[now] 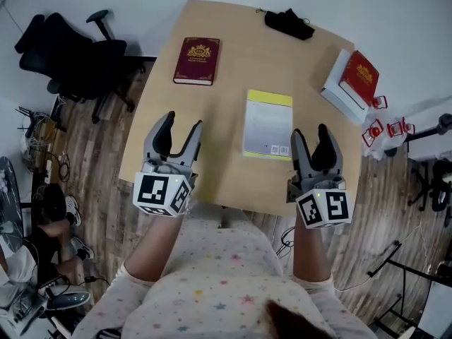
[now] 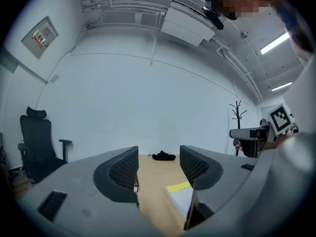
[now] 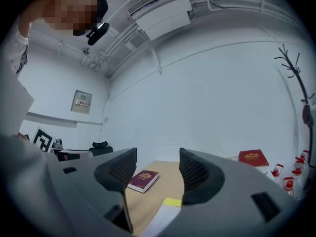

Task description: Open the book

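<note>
A maroon book (image 1: 197, 60) (image 3: 143, 179) lies shut at the far left of the wooden table (image 1: 219, 168). A white book with a yellow band (image 1: 268, 124) (image 2: 180, 194) (image 3: 170, 204) lies shut near the table's middle. My left gripper (image 1: 183, 121) (image 2: 158, 154) hovers over the near left of the table, open and holding nothing. My right gripper (image 1: 309, 131) (image 3: 157, 154) is open and holding nothing just right of the white book's near end. Both point level, away from me across the table.
A red book (image 1: 361, 78) (image 3: 253, 157) rests on a white box at the table's right edge. A black bundle (image 1: 288, 22) (image 2: 164, 156) lies at the far edge. A black office chair (image 1: 78, 55) stands to the left. Red clips (image 1: 385, 127) sit off the table's right side.
</note>
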A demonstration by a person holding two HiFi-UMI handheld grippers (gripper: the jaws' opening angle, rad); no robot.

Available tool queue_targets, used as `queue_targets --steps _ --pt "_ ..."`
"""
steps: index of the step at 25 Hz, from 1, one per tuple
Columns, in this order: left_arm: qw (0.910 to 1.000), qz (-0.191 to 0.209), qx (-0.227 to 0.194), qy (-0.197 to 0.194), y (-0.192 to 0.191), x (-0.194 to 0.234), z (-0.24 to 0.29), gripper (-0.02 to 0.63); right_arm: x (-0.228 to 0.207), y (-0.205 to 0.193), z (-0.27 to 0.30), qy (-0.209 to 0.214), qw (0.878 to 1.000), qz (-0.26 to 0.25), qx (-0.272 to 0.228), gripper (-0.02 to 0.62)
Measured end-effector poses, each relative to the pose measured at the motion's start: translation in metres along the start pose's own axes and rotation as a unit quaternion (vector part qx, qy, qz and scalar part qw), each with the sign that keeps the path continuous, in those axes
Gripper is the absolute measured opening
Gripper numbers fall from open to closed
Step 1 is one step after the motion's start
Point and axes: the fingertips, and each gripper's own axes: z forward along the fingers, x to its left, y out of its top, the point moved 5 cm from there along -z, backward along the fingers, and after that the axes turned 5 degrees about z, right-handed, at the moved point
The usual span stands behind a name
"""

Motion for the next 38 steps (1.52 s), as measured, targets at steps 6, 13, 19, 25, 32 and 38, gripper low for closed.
queue_targets --steps 6,13,19,25,32,38 --pt "0.9992 0.004 0.001 -0.039 0.0 0.025 0.042 0.241 -0.001 -0.001 0.039 -0.029 1.0 -0.005 0.002 0.259" --pt "0.9976 0.014 0.008 -0.068 -0.006 0.058 0.082 0.261 0.006 -0.012 0.083 -0.059 0.998 -0.013 0.009 0.273" --pt "0.9972 0.007 0.02 -0.072 -0.016 0.074 0.099 0.267 0.008 -0.023 0.107 -0.065 0.998 -0.007 0.022 0.276" --pt "0.9986 0.004 0.03 -0.043 -0.025 0.078 0.104 0.266 0.002 -0.037 0.122 -0.054 0.998 0.006 0.045 0.258" --pt "0.9993 0.001 0.035 -0.015 -0.033 0.077 0.106 0.267 -0.003 -0.049 0.136 -0.039 0.997 0.011 0.067 0.236" --pt "0.9991 -0.004 0.041 0.006 -0.047 0.077 0.106 0.267 -0.006 -0.079 0.143 -0.036 0.994 0.023 0.103 0.216"
